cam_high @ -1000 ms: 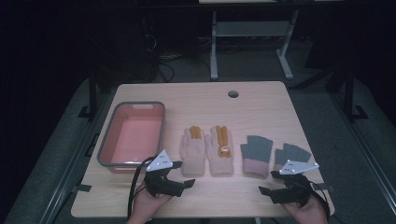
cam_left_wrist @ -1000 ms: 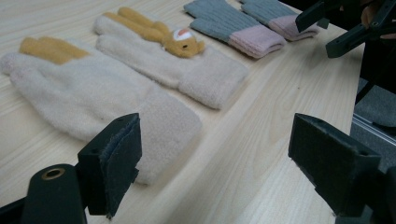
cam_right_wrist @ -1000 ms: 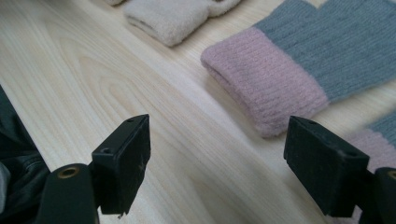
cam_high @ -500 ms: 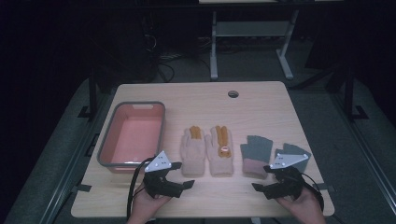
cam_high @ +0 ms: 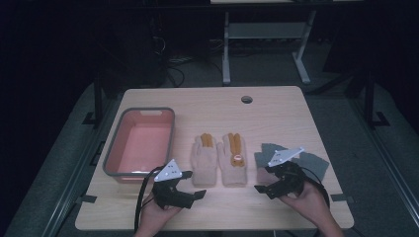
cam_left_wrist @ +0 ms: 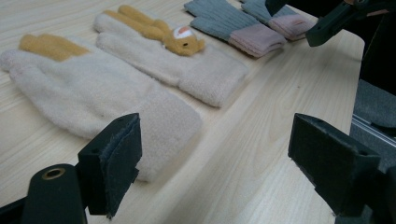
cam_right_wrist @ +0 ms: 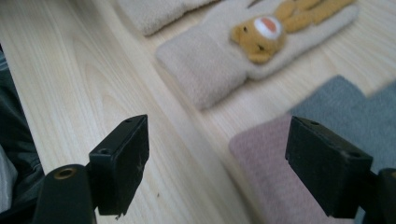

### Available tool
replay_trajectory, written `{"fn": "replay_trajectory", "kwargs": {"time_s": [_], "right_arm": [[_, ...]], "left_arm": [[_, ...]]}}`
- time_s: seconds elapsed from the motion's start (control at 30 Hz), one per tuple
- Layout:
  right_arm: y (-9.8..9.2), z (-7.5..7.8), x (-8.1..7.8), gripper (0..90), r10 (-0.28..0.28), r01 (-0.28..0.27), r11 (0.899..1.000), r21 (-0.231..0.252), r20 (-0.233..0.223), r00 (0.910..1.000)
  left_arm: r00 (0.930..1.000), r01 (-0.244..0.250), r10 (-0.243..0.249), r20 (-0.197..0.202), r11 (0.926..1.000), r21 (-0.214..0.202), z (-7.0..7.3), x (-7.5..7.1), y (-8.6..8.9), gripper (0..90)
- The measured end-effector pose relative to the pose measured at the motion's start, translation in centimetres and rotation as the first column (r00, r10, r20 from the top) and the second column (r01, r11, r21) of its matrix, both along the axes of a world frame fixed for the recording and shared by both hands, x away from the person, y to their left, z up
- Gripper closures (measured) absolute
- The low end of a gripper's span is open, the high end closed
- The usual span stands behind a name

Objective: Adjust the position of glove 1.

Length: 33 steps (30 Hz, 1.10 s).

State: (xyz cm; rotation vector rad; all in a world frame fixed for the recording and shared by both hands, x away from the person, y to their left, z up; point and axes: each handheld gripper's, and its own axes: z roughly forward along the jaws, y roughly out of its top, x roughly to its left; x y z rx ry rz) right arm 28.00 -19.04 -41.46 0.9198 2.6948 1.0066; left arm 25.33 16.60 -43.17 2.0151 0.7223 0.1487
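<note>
The grey gloves [cam_high: 291,165] with pink cuffs lie at the table's [cam_high: 276,113] near right, beside the cream gloves [cam_high: 220,159]. The right gripper [cam_high: 263,187] hovers at their cuffs, jaws wide apart, empty. The left gripper [cam_high: 197,193] hovers wide open, empty, near the cream cuffs.

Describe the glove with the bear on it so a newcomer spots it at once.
On the wooden table, right of the pink bin, lie two cream gloves. Take the right one, the bear glove, beside the grey gloves: it alone carries a small bear face.
</note>
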Motion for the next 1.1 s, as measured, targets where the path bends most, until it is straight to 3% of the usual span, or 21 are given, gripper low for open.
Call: {"fn": "replay_trajectory", "kwargs": {"time_s": [0.6, 0.83, 0.9, 1.1], "right_arm": [[4.0, 1.4, 4.4, 23.1, 0.075, -0.076, 0.996, -0.046, -0.024, 0.9969], [5.2, 1.2, 6.0, 23.2, 0.095, -0.097, 0.992, -0.079, -0.033, 0.9950], [5.4, 1.0, 6.3, 24.4, 0.104, -0.105, 0.992, -0.069, -0.031, 0.9942], [6.2, 0.0, 7.5, 25.9, 0.097, -0.101, 0.991, -0.092, -0.048, 0.9941]], "left_arm": [[0.9998, 0.009, -0.009, 0.016, 1.0000, -0.001, 0.1, -0.2, 0.0, 17.3], [0.9998, 0.013, -0.013, 0.016, 0.9999, -0.001, 0.1, -0.2, 0.0, 17.3], [0.9997, 0.015, -0.015, 0.018, 0.9999, 0.002, 0.1, -0.2, 0.0, 17.3], [0.9996, 0.014, -0.014, 0.024, 0.9999, -0.003, 0.1, -0.2, 0.0, 17.3]]}}
